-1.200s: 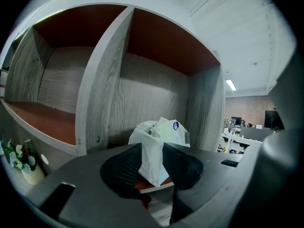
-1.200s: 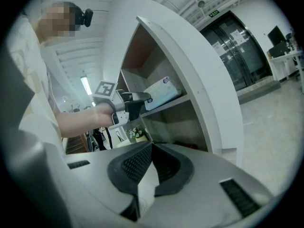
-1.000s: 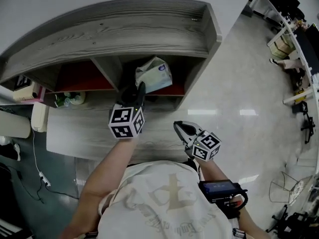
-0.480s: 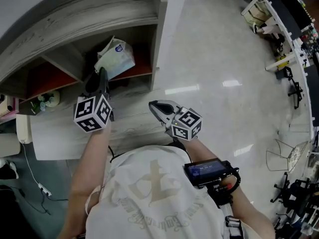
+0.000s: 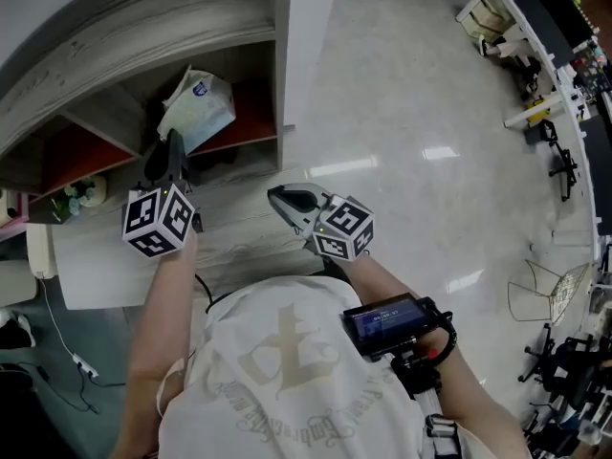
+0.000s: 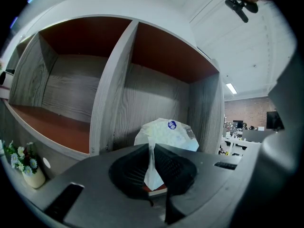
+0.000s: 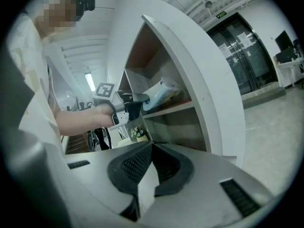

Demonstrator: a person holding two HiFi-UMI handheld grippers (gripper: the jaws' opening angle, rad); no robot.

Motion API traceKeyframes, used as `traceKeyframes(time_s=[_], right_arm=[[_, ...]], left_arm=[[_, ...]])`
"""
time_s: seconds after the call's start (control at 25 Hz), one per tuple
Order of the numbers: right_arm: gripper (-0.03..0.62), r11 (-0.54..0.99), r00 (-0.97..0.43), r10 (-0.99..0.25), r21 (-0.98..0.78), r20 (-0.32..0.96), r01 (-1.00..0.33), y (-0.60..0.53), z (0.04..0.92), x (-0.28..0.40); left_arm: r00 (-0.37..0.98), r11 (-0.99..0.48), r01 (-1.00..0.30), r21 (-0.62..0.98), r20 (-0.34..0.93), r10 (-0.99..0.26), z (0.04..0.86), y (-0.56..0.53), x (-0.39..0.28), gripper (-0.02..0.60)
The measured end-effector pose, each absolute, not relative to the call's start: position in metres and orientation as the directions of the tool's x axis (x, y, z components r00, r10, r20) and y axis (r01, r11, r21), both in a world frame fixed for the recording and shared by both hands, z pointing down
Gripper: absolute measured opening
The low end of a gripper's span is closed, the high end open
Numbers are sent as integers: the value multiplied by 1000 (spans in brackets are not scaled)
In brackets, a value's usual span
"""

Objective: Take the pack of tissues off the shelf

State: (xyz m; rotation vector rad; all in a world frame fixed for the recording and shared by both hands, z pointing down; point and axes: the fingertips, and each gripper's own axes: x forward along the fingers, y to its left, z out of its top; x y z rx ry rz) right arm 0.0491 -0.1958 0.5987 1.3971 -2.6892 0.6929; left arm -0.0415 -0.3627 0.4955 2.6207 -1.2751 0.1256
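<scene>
The pack of tissues (image 5: 199, 108), pale with a small blue sticker, leans in the right compartment of the grey wooden shelf (image 5: 143, 36). My left gripper (image 5: 173, 142) reaches up to the pack's lower edge. In the left gripper view its jaws have just been closing, and my left gripper (image 6: 152, 148) is pinched on a thin flap of the tissue pack (image 6: 166, 133) wrapper. My right gripper (image 5: 278, 196) hangs over the desk to the right, apart from the shelf. In its own view my right gripper (image 7: 152, 145) has its tips together and nothing between them.
A small pot of flowers (image 5: 86, 191) stands on the desk (image 5: 239, 242) to the left, below the shelf's empty left compartment (image 6: 57, 94). The shelf's right side wall (image 5: 282, 65) borders polished floor (image 5: 411, 161). Office desks stand far right.
The head view has swung, so the shelf now lies further left. The left gripper stays at the pack's lower edge. The right gripper has kept its place beside it.
</scene>
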Motion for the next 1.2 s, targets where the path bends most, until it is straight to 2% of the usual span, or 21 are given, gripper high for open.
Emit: traceKeyframes(time_s=[1.2], right_arm=[[5,638,-711,-675,-326,199,-697,-194,569,9]], left_arm=[[637,-618,-767,174,84,-767,449,-321,-64,23]])
